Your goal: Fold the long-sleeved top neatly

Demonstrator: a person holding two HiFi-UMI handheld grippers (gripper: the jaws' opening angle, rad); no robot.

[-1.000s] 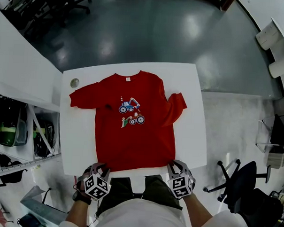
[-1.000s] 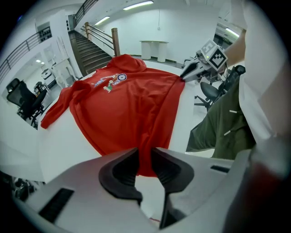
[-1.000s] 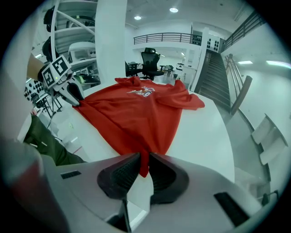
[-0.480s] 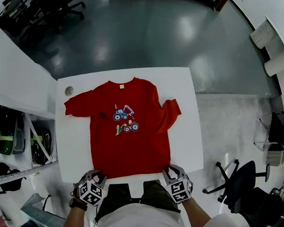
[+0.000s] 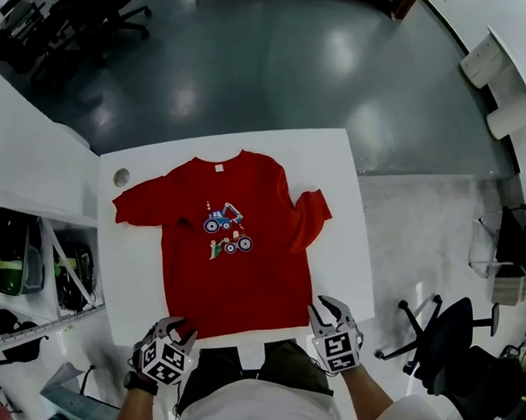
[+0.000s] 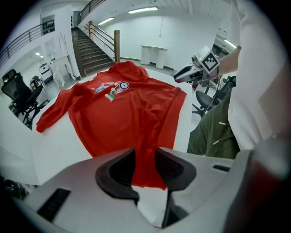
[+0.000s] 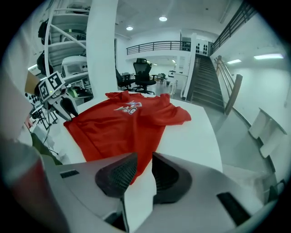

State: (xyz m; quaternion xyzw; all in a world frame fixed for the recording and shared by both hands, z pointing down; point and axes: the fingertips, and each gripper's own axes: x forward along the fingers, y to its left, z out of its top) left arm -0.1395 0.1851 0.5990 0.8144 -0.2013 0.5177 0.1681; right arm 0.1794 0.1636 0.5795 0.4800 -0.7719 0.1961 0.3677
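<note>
A red long-sleeved top [image 5: 234,273] with a tractor print [image 5: 225,231] lies flat on the white table [image 5: 343,208], neck away from me. Its left sleeve [image 5: 137,206] lies stretched out, and its right sleeve [image 5: 310,217] is bunched beside the body. My left gripper [image 5: 178,330] hangs at the near left hem corner. Its jaws have just been opening, and the hem [image 6: 144,157] shows in the gap [image 6: 144,168] with neither pad pressing on it. My right gripper [image 5: 329,306] sits off the near right hem corner, jaws opened, with hem [image 7: 141,161] and table seen between them.
A small round object [image 5: 121,177] lies at the table's far left corner. Shelving [image 5: 35,256] stands to the left and an office chair [image 5: 453,339] to the right. My olive trousers [image 5: 239,356] press against the near table edge.
Both grippers have drawn back from the hem towards me and their jaws have opened. The right one has lifted a little. The top has stayed flat on the table.
</note>
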